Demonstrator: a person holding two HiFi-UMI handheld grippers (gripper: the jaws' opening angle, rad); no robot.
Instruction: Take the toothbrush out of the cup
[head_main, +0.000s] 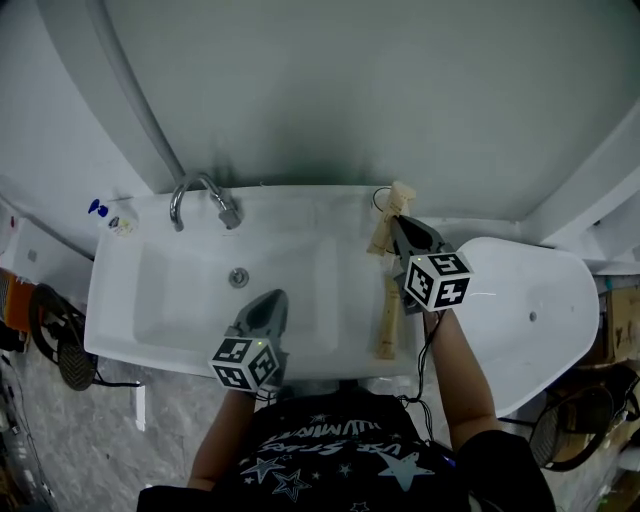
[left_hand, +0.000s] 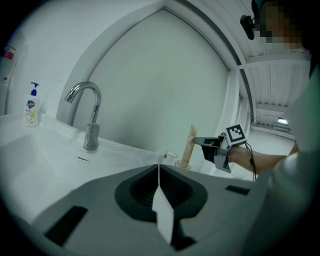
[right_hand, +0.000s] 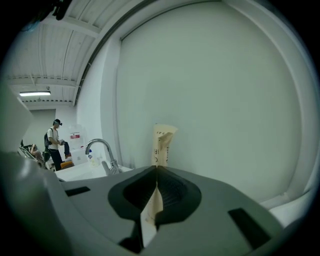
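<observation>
A tall beige paper packet, the wrapped toothbrush (head_main: 381, 232), stands upright at the back right corner of the white sink (head_main: 150, 330). My right gripper (head_main: 395, 222) is shut on it. In the right gripper view the toothbrush packet (right_hand: 161, 145) rises from between the closed jaws of the right gripper (right_hand: 156, 167). More beige (head_main: 387, 325) shows below that gripper; I cannot tell if it is the same packet. A clear cup (left_hand: 170, 156) sits just left of the packet (left_hand: 189, 145). My left gripper (head_main: 272, 296) hovers over the basin, shut and holding nothing.
A chrome tap (head_main: 200, 195) stands at the sink's back left, with a soap bottle (left_hand: 31, 107) further left. The drain (head_main: 238, 277) is in the basin. A white rounded fixture (head_main: 520, 300) adjoins the sink's right side. A person (right_hand: 55, 142) stands far off.
</observation>
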